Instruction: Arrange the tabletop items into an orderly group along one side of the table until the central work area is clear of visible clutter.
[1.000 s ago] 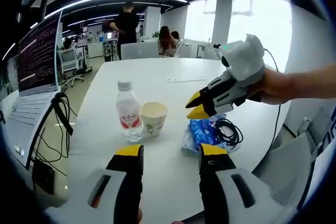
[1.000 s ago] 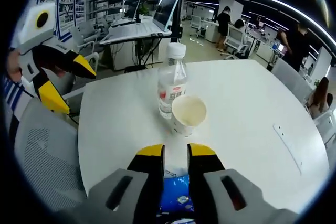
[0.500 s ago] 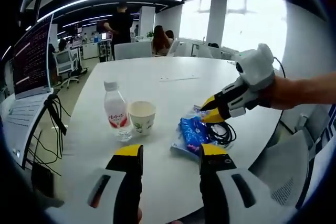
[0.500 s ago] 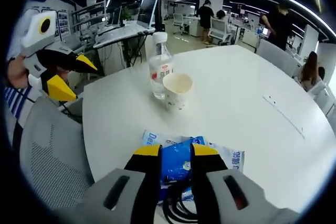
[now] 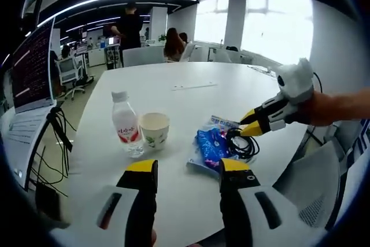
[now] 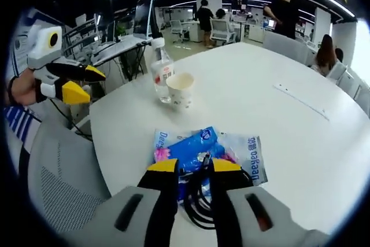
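Right gripper (image 5: pixel 250 129) has dropped to the black cable (image 5: pixel 244 144), jaws straddling it, slightly parted. Blue packet (image 6: pixel 191 150) lying just ahead, long axis slanting up-right. Left gripper (image 5: pixel 188 170) hovering, spread.

**Covered, cropped or unreadable**

The right gripper (image 6: pixel 189 166) covers the near part of the black cable coil (image 6: pixel 202 201) and the near end of the blue packet (image 6: pixel 193 148). On the flat wipes pack (image 6: pixel 245 154) under that packet, the packet and cable cover most of the print. The water bottle (image 5: pixel 126 124) label is too small to read. The laptop (image 5: pixel 32 65), left of the bottle, has blurred screen text.
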The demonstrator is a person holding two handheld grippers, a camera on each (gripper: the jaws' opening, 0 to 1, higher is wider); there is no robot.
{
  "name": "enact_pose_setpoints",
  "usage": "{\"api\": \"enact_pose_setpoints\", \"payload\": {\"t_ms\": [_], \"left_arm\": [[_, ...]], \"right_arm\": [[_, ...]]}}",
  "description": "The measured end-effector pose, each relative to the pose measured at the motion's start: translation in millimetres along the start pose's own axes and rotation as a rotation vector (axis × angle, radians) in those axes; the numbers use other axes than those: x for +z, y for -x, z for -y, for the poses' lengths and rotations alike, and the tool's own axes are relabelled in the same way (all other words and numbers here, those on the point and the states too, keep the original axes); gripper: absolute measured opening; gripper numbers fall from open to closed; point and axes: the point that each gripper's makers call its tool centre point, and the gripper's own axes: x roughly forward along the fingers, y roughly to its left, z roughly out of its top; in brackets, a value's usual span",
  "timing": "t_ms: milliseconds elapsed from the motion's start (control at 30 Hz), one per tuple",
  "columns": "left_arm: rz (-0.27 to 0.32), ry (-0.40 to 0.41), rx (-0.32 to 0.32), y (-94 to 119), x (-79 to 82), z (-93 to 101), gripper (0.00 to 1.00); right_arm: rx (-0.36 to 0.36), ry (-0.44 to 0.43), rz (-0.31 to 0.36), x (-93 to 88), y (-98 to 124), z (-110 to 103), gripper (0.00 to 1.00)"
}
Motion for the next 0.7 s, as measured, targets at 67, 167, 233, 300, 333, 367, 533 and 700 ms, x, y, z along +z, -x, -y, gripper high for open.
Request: {"api": "enact_pose_setpoints", "payload": {"t_ms": [67,167,233,300,333,367,533,700], "left_arm": [[0.000,-0.003,-0.003,0,0.6,1.0,0.41],[-0.001,-0.008,-0.008,-1,1.8,2.7,0.41],[-0.002,-0.008,-0.009,-1,2.3,3.0,0.41],[-0.003,-0.008,-0.012,-2,2.9,3.4,0.41],[-0.003,-0.007,-0.013,-3,3.4,3.6,0.41],[-0.003,-0.007,-0.014,-3,3.8,3.9,0.41],[0.002,-0.011,-0.016,-5,7.7,3.9,0.41],[0.003,-0.005,-0.014,-7,8.8,2.3,0.42]], "right_arm": [[-0.006,-0.015,0.002,-2.7,3,2,0.18],[-0.021,-0.043,0.010,-7.2,9,7,0.18],[-0.026,-0.061,0.017,-9.3,12,9,0.18],[-0.035,-0.072,0.019,-11.9,15,11,0.18],[-0.037,-0.074,0.019,-12.4,16,12,0.18],[-0.042,-0.081,0.021,-13.8,17,13,0.18],[-0.061,-0.114,0.028,-19.3,25,20,0.18],[-0.079,-0.144,0.038,-25.5,31,25,0.19]]}}
